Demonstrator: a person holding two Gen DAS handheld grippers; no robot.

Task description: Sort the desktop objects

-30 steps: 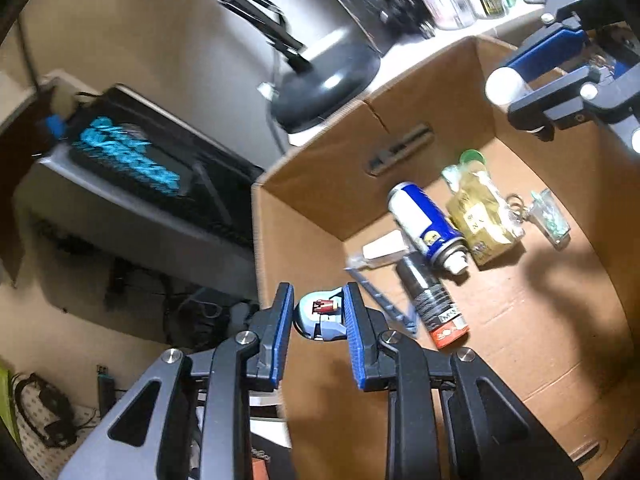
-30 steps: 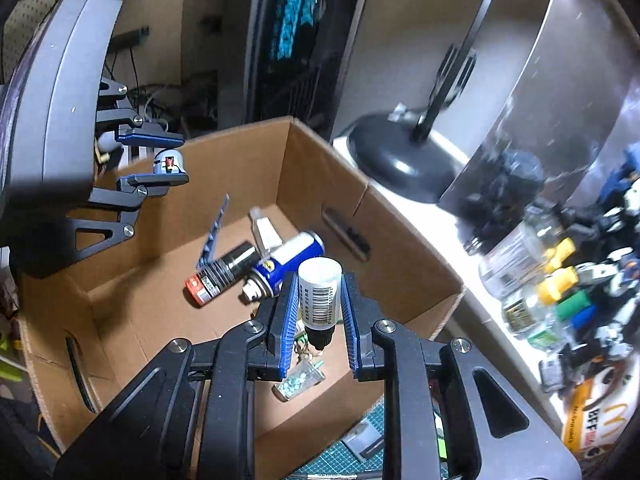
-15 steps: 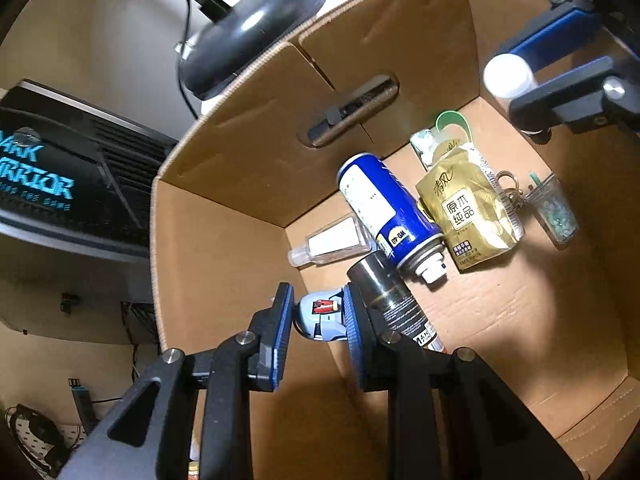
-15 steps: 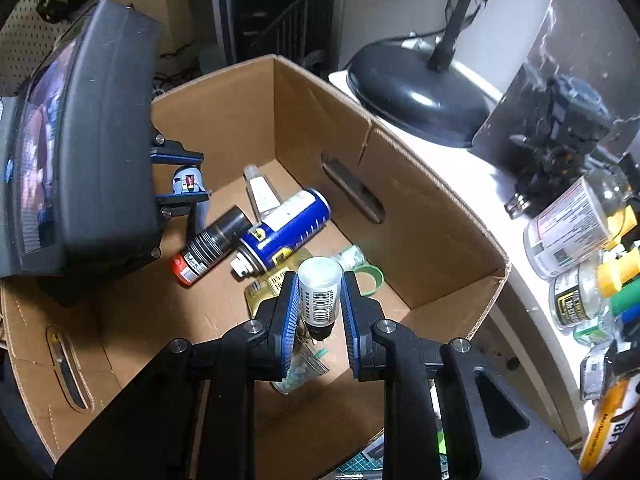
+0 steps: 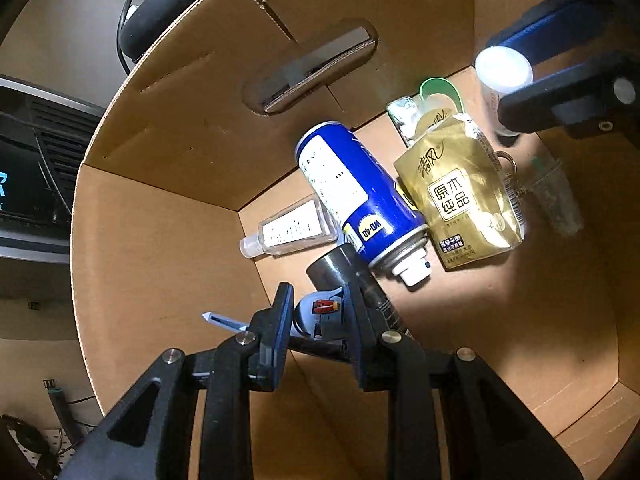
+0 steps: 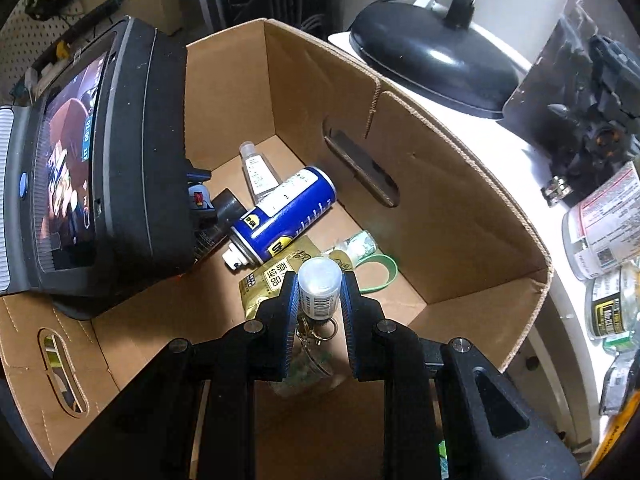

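Note:
My left gripper [image 5: 318, 316] is shut on a small blue-grey toy figure [image 5: 320, 314] and holds it low inside the cardboard box [image 5: 160, 240], near the black can [image 5: 340, 272]. My right gripper [image 6: 318, 296] is shut on a small white-capped bottle [image 6: 320, 288] and holds it above the box floor, over the gold pouch [image 6: 276, 278]. In the left wrist view the right gripper and its bottle [image 5: 502, 76] hang at the upper right. The box holds a blue WD-40 can [image 5: 360, 196], a clear flat bottle [image 5: 292, 228], a gold pouch [image 5: 464, 196] and a green ring [image 6: 378, 272].
A black lamp base [image 6: 432, 60] stands on the white desk behind the box. Jars [image 6: 604, 236] and a dark figure [image 6: 592, 112] crowd the desk at the right. A keyring trinket [image 5: 556, 196] lies by the box's right wall. A blue-tipped tool [image 5: 224, 320] lies under my left fingers.
Both grippers have moved down into the box with their objects still held. The box contents now look larger and closer in both views.

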